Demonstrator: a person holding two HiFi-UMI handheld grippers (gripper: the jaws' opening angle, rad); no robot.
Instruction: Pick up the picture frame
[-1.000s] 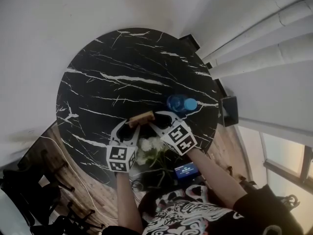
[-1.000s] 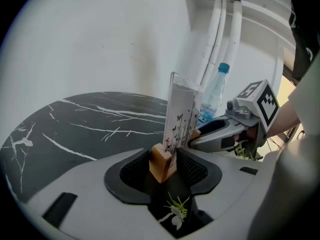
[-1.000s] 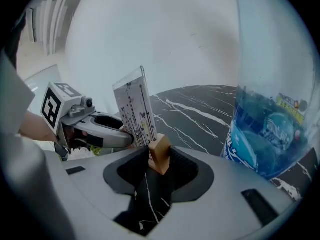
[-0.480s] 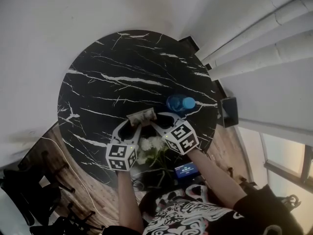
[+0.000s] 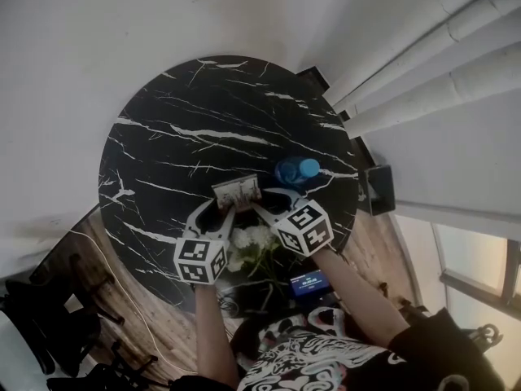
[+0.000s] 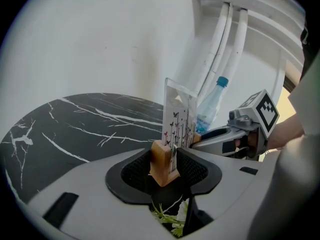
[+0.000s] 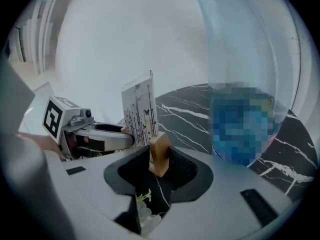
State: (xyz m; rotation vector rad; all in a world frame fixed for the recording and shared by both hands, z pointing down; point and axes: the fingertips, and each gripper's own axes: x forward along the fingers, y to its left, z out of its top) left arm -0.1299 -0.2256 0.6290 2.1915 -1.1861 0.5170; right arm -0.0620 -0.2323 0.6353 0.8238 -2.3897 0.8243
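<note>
The picture frame is a clear printed panel with butterflies standing in a wooden base block. Both grippers hold it by the ends of that block, over the near side of the black marble table. My left gripper is shut on the block's left end, my right gripper on its right end. In the left gripper view the block sits between the jaws and the panel rises upright. The right gripper view shows the same block and panel from the other side.
A clear water bottle with a blue cap stands just right of the frame, very close to the right gripper. White flowers lie below the grippers at the table's near edge. White pipes run along the wall.
The frame has been turned up between the two grippers: a second ago only the wooden base showed from above, now the printed panel faces the head camera. Both grippers stayed shut on it.
</note>
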